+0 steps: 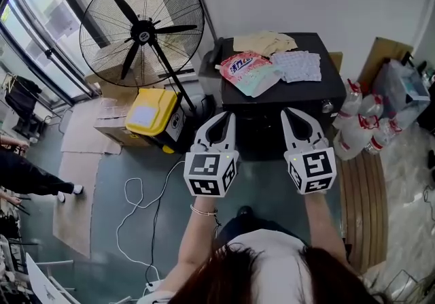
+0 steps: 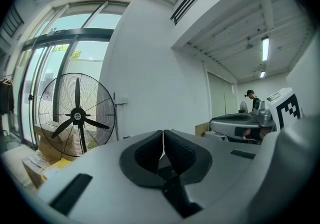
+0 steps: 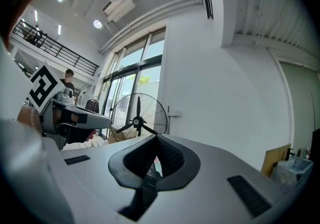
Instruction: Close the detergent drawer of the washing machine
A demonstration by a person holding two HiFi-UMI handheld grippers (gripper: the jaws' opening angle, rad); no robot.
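Note:
The black washing machine [image 1: 334, 83] stands ahead of me in the head view, its front face dark between and under my two grippers. I cannot make out the detergent drawer in any view. My left gripper [image 1: 223, 116] and right gripper [image 1: 288, 113] are held level side by side, short of the machine's front. Both are shut with nothing between the jaws. The left gripper view shows its shut tips [image 2: 163, 135] against a white wall. The right gripper view shows the same for its tips [image 3: 156, 140].
A pink detergent bag [image 1: 246, 69], a beige cloth [image 1: 265, 42] and a patterned cloth [image 1: 298, 65] lie on the machine's top. A large standing fan [image 1: 143, 29] and a yellow box [image 1: 151, 111] are at its left. Plastic bottles [image 1: 357, 119] are at its right. A white cable [image 1: 139, 200] trails over the floor.

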